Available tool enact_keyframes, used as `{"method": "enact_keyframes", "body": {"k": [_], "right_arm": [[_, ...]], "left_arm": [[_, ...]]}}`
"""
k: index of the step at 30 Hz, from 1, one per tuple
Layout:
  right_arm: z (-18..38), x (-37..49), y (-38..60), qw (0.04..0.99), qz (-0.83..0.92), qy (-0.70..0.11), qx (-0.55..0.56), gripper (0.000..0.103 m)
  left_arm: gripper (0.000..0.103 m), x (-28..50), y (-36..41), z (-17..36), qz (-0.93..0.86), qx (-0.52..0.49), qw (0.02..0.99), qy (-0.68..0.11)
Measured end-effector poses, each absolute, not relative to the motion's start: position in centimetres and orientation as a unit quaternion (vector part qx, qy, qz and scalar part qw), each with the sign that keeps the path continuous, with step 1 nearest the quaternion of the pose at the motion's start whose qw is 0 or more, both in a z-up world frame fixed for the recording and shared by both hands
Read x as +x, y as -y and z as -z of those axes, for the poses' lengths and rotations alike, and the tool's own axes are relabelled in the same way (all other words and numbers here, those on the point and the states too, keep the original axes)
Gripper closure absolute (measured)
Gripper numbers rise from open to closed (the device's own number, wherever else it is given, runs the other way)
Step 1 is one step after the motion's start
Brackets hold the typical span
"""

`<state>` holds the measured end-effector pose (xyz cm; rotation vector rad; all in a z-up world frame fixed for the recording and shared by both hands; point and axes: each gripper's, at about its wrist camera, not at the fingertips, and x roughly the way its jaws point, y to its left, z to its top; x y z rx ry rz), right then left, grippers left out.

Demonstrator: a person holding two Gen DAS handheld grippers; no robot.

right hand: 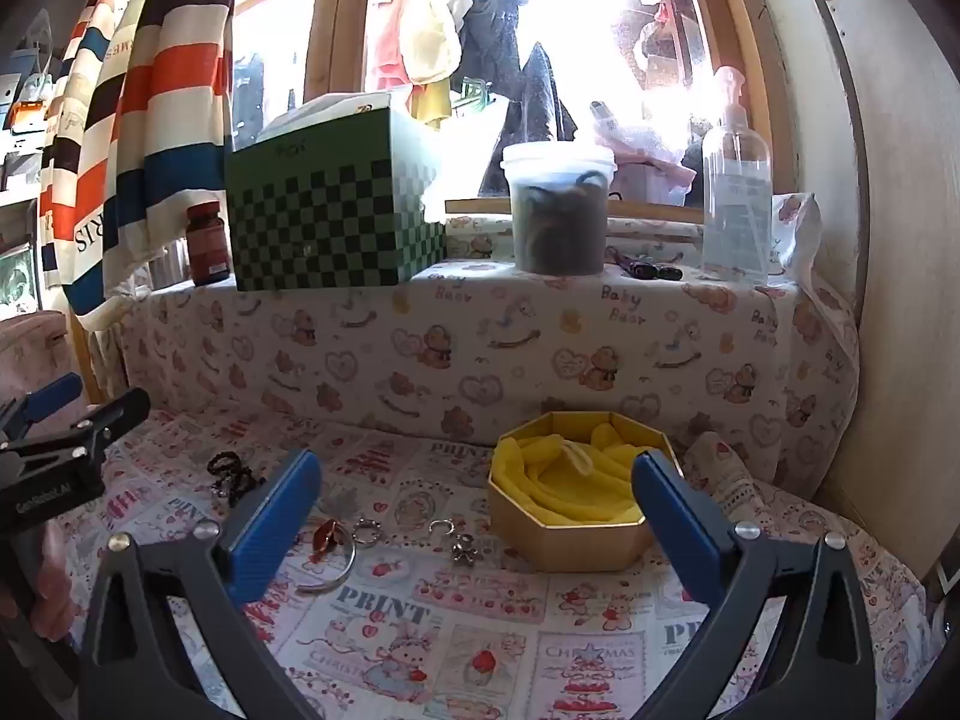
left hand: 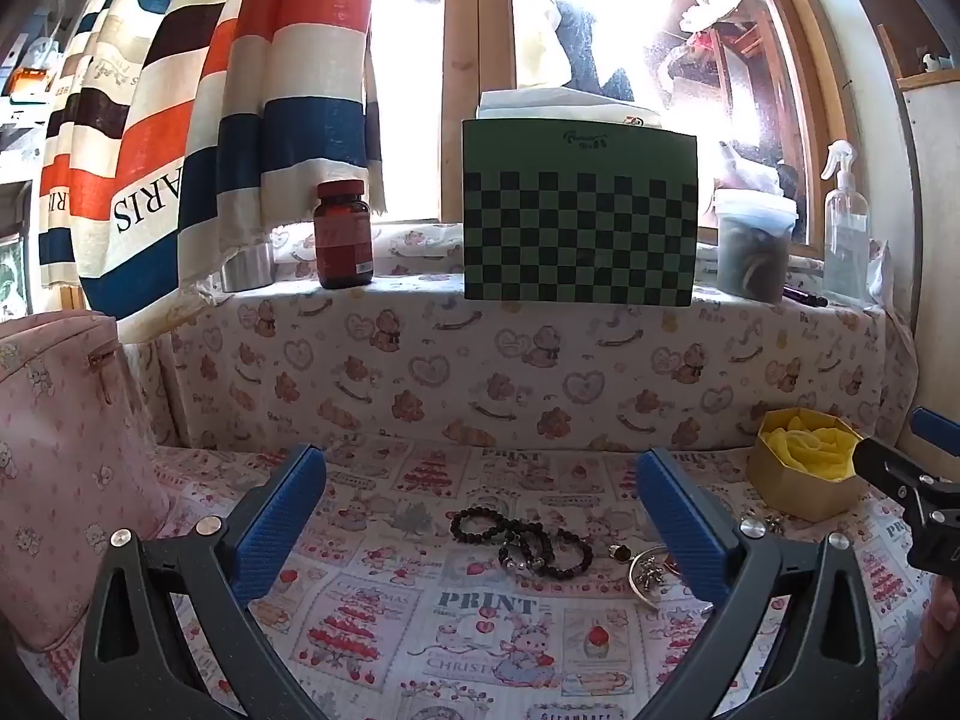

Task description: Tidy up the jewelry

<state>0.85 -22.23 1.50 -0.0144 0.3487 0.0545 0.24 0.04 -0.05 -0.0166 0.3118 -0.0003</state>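
Left gripper (left hand: 480, 516): jaws wide, nothing between the pads, hovering over the printed cloth (left hand: 420, 630) and tipped slightly down. Pink bag (left hand: 66, 468) sits at far left of its view.

Beads (left hand: 521, 540): dark bracelets in a loose overlapping clump, flat on the cloth, right between the left fingers' line of sight but clear of both pads. Clump's long axis runs from upper left to lower right in the left view. No clear pointing direction, they're loops.

Just right of the beads: a silver bangle (left hand: 645, 582), lying flat, partly hidden behind the right finger in the left view. In the right view the bangle (right hand: 336, 570) opens toward the left finger, with a red-brown ring (right hand: 327, 534) touching or just beside it. Then a small silver ring (right hand: 367, 531), an open hoop (right hand: 441, 525), and a small silver charm (right hand: 465, 552), spread in a rough row toward the box. All apart from each other.

Box (right hand: 576, 546): gold, octagonal, open top, yellow cloth lining (right hand: 564, 480) bunched inside. No jewelry visible in it. Sits right of the row, near the back wall covering.

Right gripper (right hand: 480, 516): jaws wide, empty, aimed at the box front and tipped slightly down. Its right finger overlaps the box's right edge in view; contact can't be told.

Sill behind: brown bottle (left hand: 343, 234), checkered box (left hand: 579, 213), tub (right hand: 559, 207), spray bottle (right hand: 737, 180).
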Motion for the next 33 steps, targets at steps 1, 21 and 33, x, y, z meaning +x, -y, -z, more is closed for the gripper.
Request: {"method": "enact_keyframes", "body": {"k": [1,21,33], "right_arm": [[-1.5,0.9,22.3,0.985,-0.028,-0.169,-0.005,0.0],[-1.5,0.9,22.1,0.984,-0.015,-0.176,-0.012,0.0],[-1.4,1.1,22.5,0.983,-0.01,-0.181,0.0,0.0]], "left_arm": [[0.0,0.4,-0.1,0.1,0.0,-0.008,0.988,-0.157],[0.0,0.2,0.4,0.3,0.021,-0.003,0.988,-0.152],[0.0,0.5,0.3,0.3,0.007,-0.003,0.987,-0.162]]}}
